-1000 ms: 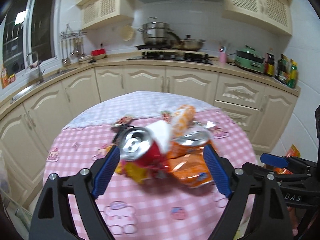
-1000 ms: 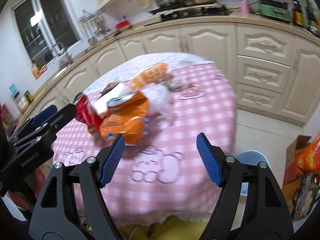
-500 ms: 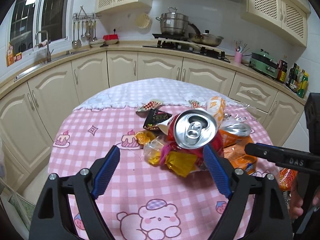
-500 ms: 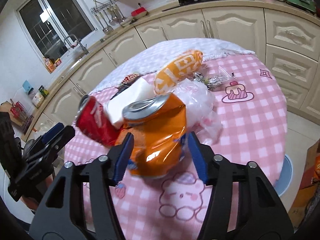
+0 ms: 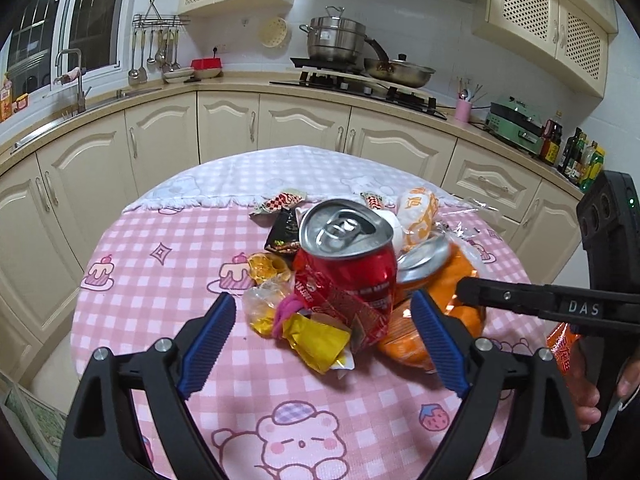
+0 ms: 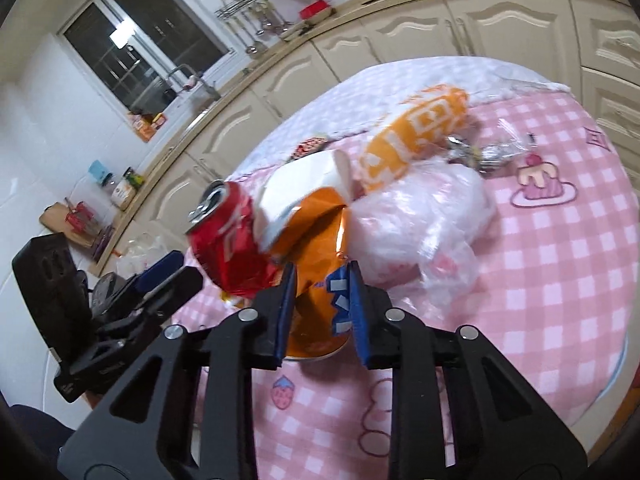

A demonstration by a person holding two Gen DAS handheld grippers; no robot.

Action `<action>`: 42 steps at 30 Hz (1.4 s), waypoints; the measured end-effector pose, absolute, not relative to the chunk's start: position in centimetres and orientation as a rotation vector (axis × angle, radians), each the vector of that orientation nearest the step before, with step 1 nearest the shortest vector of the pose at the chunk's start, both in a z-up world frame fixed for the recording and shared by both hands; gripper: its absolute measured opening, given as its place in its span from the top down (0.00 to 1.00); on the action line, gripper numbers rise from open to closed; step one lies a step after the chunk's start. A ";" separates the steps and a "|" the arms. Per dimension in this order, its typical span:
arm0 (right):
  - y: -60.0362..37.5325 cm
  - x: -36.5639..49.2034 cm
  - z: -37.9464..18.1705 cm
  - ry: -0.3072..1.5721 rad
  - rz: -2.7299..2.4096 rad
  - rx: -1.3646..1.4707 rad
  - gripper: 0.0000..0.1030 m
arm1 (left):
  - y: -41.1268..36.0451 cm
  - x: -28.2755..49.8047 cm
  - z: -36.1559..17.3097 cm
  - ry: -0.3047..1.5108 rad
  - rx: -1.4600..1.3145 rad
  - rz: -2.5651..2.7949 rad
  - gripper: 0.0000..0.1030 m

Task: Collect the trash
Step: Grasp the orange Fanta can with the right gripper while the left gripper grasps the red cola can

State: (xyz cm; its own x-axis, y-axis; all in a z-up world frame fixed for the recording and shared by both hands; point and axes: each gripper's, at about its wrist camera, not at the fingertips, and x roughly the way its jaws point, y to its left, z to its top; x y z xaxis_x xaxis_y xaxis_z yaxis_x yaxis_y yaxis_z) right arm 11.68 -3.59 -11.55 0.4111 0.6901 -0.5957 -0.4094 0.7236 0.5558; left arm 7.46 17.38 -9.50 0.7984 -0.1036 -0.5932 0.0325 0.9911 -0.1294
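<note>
A heap of trash lies on the round table with the pink checked cloth [image 5: 160, 280]. In it stands a dented red can [image 5: 348, 256], with yellow and red wrappers [image 5: 316, 332] in front. My left gripper [image 5: 320, 344] is open, its blue pads either side of the wrappers just before the red can. My right gripper [image 6: 322, 312] is shut on a crushed orange can [image 6: 320, 256]; that can also shows in the left wrist view [image 5: 432, 276]. Behind lie an orange-and-white packet [image 6: 412, 136] and a clear plastic bag [image 6: 424, 224].
Cream kitchen cabinets [image 5: 240, 128] curve around behind the table, with a stove and pots [image 5: 340, 40] on the counter. A sink [image 5: 68, 80] is at the left. Bottles [image 5: 576, 156] stand at the right. The table's edge [image 6: 616, 364] drops off at the right.
My right gripper has closed on the orange can and crushed it. My left gripper has drawn nearer to the red can and the wrappers, still open.
</note>
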 end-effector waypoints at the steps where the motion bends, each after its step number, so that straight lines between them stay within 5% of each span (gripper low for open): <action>1: -3.3 12.0 -11.7 0.921 0.721 0.353 0.74 | 17.4 7.5 -9.4 0.641 -0.120 -0.073 0.15; 6: -2.0 13.1 -12.4 0.971 0.743 0.360 0.70 | 17.5 7.8 -9.1 0.636 -0.128 -0.053 0.15; 12: -2.7 12.0 -11.1 0.914 0.776 0.420 0.85 | 16.6 7.8 -8.3 0.608 -0.130 -0.059 0.15; 16: -4.3 10.6 -8.5 0.818 0.765 0.433 0.85 | 15.7 7.8 -7.9 0.586 -0.142 -0.082 0.16; 25: -8.3 8.9 -5.6 0.676 0.598 0.369 0.85 | 14.9 10.4 -9.9 0.685 -0.207 -0.019 0.70; 42: -11.2 8.7 -7.0 0.690 0.554 0.398 0.85 | 13.5 9.6 -8.3 0.611 -0.169 -0.045 0.77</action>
